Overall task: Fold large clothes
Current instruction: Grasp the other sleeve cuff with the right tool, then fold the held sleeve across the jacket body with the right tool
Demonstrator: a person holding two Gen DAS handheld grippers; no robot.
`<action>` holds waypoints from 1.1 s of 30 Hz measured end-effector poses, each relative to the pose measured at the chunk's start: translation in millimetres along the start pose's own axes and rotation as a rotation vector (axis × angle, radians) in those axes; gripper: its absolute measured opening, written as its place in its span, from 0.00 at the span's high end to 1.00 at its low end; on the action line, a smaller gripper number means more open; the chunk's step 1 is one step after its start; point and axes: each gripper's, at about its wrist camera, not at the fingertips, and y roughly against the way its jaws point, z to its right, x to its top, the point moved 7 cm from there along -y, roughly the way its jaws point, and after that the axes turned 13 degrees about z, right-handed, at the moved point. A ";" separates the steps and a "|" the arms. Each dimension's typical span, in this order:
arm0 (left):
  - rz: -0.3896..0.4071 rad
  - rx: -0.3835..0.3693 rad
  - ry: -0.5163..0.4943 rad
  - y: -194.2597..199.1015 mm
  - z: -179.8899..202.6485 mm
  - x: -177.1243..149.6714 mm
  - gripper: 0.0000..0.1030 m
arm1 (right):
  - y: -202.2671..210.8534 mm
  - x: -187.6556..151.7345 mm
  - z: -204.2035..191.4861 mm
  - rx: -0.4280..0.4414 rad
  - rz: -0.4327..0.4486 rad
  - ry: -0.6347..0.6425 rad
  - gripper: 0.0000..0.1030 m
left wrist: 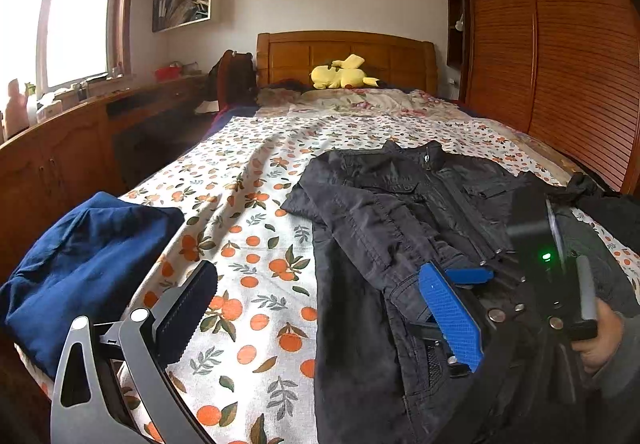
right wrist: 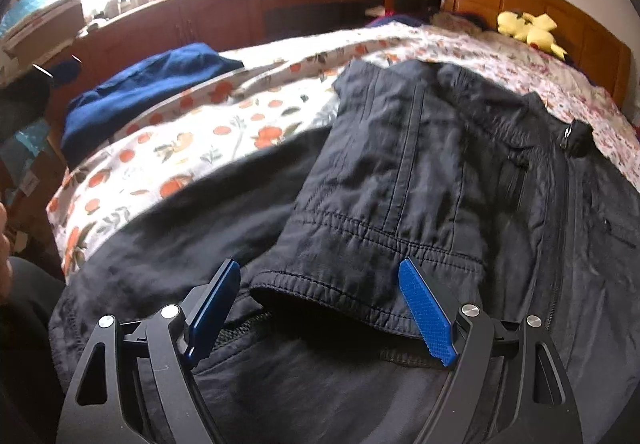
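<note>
Right now a black jacket is lying spread across the near half of the bed, its woven shell looking matte and finely crinkled, with stitched seams, flap pockets and a zip running up to a stand collar. One sleeve is lying folded over the chest, its gathered, elasticated cuff sitting between the fingers of the right gripper. Those fingers are standing wide apart, their blue pads showing a ridged, grippy face, and they are pinching nothing. The left gripper is hovering beside the jacket over the cotton sheet printed with oranges and leaves; its fingers are also spread, one dark pad showing a toothed edge. A soft, rumpled navy garment is sitting in a loose bundle near the bed's left edge. A plush yellow toy is resting against the wooden headboard.
</note>
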 end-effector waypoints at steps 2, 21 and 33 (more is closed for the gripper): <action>-0.002 -0.002 -0.007 -0.9 2.7 -0.9 0.02 | -3.1 -2.4 1.8 -0.008 -0.016 -0.006 0.32; -0.006 -0.050 -0.036 -4.5 28.6 -3.3 0.02 | 54.7 20.4 24.3 -0.017 0.151 -0.062 0.96; 0.003 -0.100 -0.050 -10.1 60.4 1.3 0.02 | 146.5 28.2 81.7 -0.094 0.311 -0.158 0.96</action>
